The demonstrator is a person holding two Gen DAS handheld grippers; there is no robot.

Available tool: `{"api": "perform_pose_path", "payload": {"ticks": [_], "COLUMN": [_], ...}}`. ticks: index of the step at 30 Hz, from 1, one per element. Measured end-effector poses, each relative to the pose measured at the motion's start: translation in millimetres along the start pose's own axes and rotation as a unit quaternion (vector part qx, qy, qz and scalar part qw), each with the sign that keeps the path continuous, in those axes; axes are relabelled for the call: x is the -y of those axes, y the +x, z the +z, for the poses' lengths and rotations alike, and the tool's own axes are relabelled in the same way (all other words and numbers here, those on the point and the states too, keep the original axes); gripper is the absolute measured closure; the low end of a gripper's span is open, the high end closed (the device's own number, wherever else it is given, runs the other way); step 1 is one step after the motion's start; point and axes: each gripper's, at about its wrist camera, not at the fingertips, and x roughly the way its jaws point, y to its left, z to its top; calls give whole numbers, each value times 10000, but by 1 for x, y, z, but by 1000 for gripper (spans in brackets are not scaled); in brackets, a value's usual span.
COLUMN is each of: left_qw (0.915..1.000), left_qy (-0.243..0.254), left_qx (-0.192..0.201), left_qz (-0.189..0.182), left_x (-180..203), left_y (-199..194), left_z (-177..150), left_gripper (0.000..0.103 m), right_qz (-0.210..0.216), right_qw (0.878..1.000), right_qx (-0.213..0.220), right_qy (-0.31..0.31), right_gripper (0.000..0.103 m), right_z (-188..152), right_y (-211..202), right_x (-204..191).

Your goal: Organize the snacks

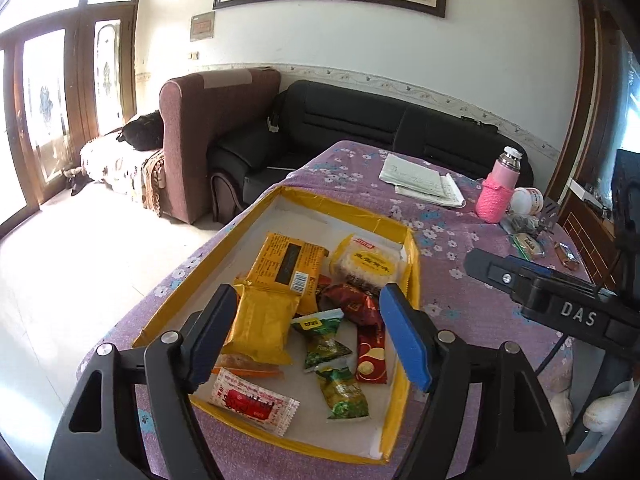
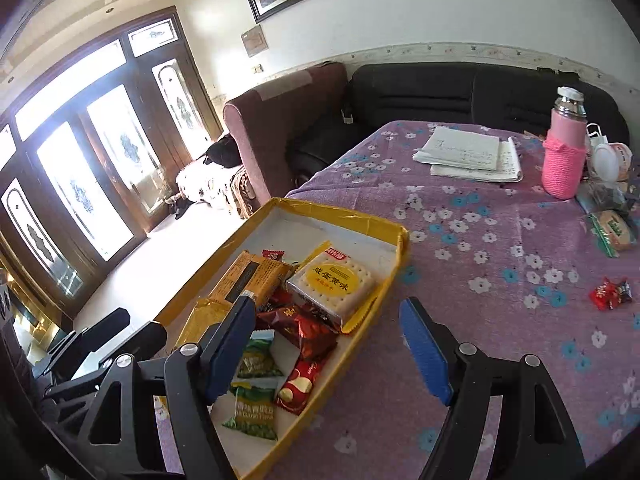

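Snacks gathered in yellow-rimmed tray [image 1: 352, 216] on purple flowered desk [image 2: 500, 240]: square cracker pack [image 2: 334, 280], probably brittle, best taken flat across its stiff sides; orange biscuit packs [image 1: 290, 266] and green pouches [image 2: 256, 412], light, crinkly and slippery, best pinched at a sealed end. One red candy [image 2: 610, 292] and a round biscuit pack [image 2: 612, 230] loose on the cloth, well apart from the tray. Left tool [image 1: 306, 332] above the tray, right tool [image 2: 330, 350] over its right edge, both wide apart and empty.
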Motion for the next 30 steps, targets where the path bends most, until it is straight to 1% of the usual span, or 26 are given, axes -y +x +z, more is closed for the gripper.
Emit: {"api": "perform_pose_path", "payload": {"ticks": [3,6,9,10,11,12,13,14,16,19,20,21,22,23,24,25,28,30], "left_qw": [9997,9981,9948,9924,9894,9863,9830,9778,9687,9462,9429,9424,9457,9517,9581,9634,9739,9832], "left_qy": [157,303,439,478,477,464,441,397,353,318,266,173,108,41,3,-10,64,90], "left_qx": [197,519,896,1094,1287,1461,1629,1852,2160,2762,2850,2911,2878,2770,2625,2467,2077,1668], "left_qz": [40,117,195,314,476,608,723,897,1172,1656,1701,1637,1505,1324,1145,1043,908,737], "left_x": [20,40,60,68,74,79,82,87,90,91,88,84,81,77,74,71,68,68], "left_y": [-21,-47,-72,-81,-89,-96,-102,-112,-126,-144,-147,-149,-149,-147,-141,-134,-111,-90], "left_z": [1,0,-2,-4,-6,-8,-9,-12,-17,-33,-35,-37,-36,-35,-34,-31,-28,-29], "left_gripper": [27,20,18,17,16,13,6,1,0,0,0,0,0,0,0,0,0,0], "right_qz": [-66,-230,-458,-548,-708,-823,-935,-925,-708,-327,-264,-206,-153,-124,-121,-154,-348,-383], "right_qw": [9995,9975,9932,9917,9898,9884,9865,9860,9881,9921,9931,9943,9954,9960,9965,9968,9957,9955], "right_qx": [296,619,981,1067,1126,1152,1217,1266,1284,1191,1128,1036,940,883,821,765,742,690], "right_qy": [-80,-265,-426,-462,-515,-550,-568,-562,-454,-205,-166,-128,-89,-78,-95,-170,-431,-531], "right_gripper": [27,25,20,16,14,14,14,14,14,14,14,14,14,14,14,14,14,14], "right_z": [-7,-14,-26,-30,-37,-41,-48,-54,-66,-81,-85,-89,-92,-96,-101,-104,-112,-115], "right_y": [-46,-93,-143,-156,-168,-173,-178,-181,-181,-165,-158,-151,-142,-136,-131,-126,-119,-115], "right_x": [11,23,35,38,41,43,43,43,43,41,39,35,33,31,27,23,14,12]}}
